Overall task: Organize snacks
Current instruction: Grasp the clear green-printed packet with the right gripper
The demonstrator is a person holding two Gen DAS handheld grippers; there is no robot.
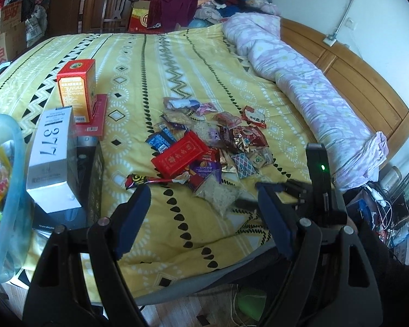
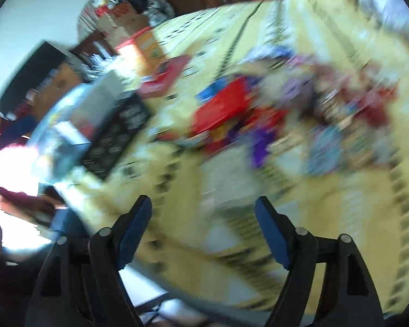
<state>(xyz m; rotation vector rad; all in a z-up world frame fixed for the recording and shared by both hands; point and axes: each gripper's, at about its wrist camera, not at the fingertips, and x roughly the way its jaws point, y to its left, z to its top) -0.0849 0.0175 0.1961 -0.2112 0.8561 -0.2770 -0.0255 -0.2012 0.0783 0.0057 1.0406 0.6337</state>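
Right now, through my left wrist camera, my left gripper (image 1: pixel 203 190) hangs over the near edge of a bed (image 1: pixel 139 54) with its two blue pads spread wide and nothing between them. Ahead of it and slightly to the right lies the snack pile (image 1: pixel 212 141), a loose heap of small wrappers on the yellow patterned sheet; I cannot count them exactly, but there are well over a dozen. One flat red box (image 1: pixel 181 154) sits on the pile's near left side, its long axis running from near left to far right. One clear bag of pale crumbly snack (image 1: pixel 218 193) is the nearest piece, just beyond the pads. To my left stand one white box marked 377 (image 1: pixel 51 158) and one orange and red box (image 1: pixel 77 90), with one blue plastic bag (image 1: pixel 5 185) at the far left edge. Part of my right gripper (image 1: pixel 283 190) shows low on the right, near the pile. Next, through my right wrist camera, everything is smeared by motion. My right gripper (image 2: pixel 203 215) is also spread open and empty. The snack pile (image 2: pixel 300 114) lies ahead and a little right of it, with the red box (image 2: pixel 220 109) on its left. I judge the right gripper is the nearer one to the pile, so it seems better placed for the first pick.
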